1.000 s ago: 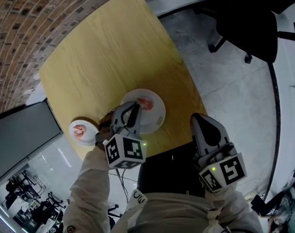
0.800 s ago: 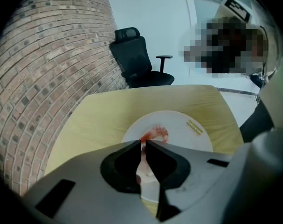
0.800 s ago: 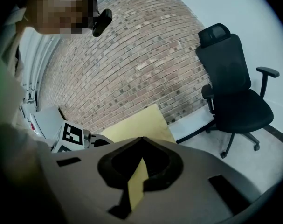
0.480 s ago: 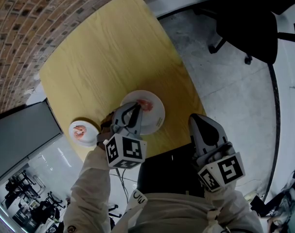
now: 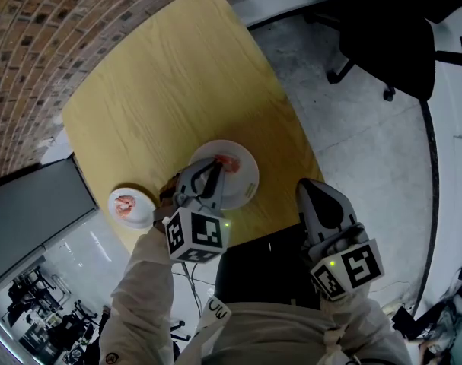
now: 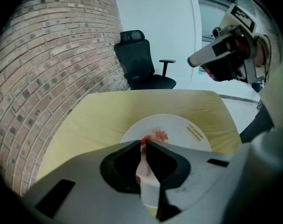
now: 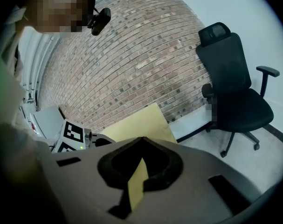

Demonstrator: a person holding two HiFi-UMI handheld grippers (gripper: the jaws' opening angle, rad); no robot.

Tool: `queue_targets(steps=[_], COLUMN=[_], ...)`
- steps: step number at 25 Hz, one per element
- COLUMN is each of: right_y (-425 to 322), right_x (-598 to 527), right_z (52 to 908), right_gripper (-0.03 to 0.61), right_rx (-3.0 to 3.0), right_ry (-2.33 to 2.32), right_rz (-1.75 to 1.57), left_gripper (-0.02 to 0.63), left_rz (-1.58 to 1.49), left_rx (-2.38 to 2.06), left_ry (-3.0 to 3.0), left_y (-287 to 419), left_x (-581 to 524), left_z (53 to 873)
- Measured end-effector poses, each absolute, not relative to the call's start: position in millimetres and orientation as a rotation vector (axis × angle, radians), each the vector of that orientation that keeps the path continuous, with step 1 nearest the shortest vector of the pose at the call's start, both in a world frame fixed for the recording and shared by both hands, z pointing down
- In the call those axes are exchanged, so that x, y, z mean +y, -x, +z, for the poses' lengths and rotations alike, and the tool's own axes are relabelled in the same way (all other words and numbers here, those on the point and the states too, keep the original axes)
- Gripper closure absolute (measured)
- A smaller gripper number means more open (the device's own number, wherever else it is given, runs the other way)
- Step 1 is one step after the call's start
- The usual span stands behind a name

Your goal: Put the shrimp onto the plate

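Observation:
A large white plate (image 5: 246, 191) lies near the front edge of the yellow table, with one pink shrimp (image 5: 227, 160) on it. My left gripper (image 5: 211, 170) hangs over the plate's near side. In the left gripper view its jaws are nearly together, and my left gripper (image 6: 143, 144) pinches a second shrimp (image 6: 142, 147) just above the plate (image 6: 188, 127), close beside the lying shrimp (image 6: 158, 135). A small white dish (image 5: 144, 199) to the left holds another shrimp (image 5: 125, 204). My right gripper (image 5: 311, 188) is off the table's front right edge, and in its own view my right gripper (image 7: 141, 140) is shut with nothing in it.
The table (image 5: 170, 82) stretches away towards a curved brick wall (image 5: 33, 36). A black office chair (image 5: 387, 36) stands on the grey floor at the far right. A grey panel (image 5: 29, 211) is at the left of the table.

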State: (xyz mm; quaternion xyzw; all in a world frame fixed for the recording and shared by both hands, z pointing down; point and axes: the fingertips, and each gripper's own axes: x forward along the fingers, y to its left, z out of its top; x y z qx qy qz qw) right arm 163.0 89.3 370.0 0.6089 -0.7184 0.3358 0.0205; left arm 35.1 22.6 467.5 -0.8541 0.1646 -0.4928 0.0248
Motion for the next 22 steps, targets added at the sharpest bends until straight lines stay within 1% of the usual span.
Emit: queue_targets(steps=[17, 22], right_y=[-156.6, -146.4], right_x=[91.4, 85.5], right_z=[365.5, 364.9], right_gripper=[0.555, 0.555], right_rx=[-2.232, -2.255], right_ry=[-1.876, -1.845], right_rz=[1.035, 1.032], left_gripper=[0.571, 0.571], left_rz=[-1.475, -1.461], left_rx=[0.553, 0.619], left_ry=[2.736, 2.735], left_y=[-35.9, -17.3], left_x=[25.4, 21.7], left_z=[458.0, 442.7])
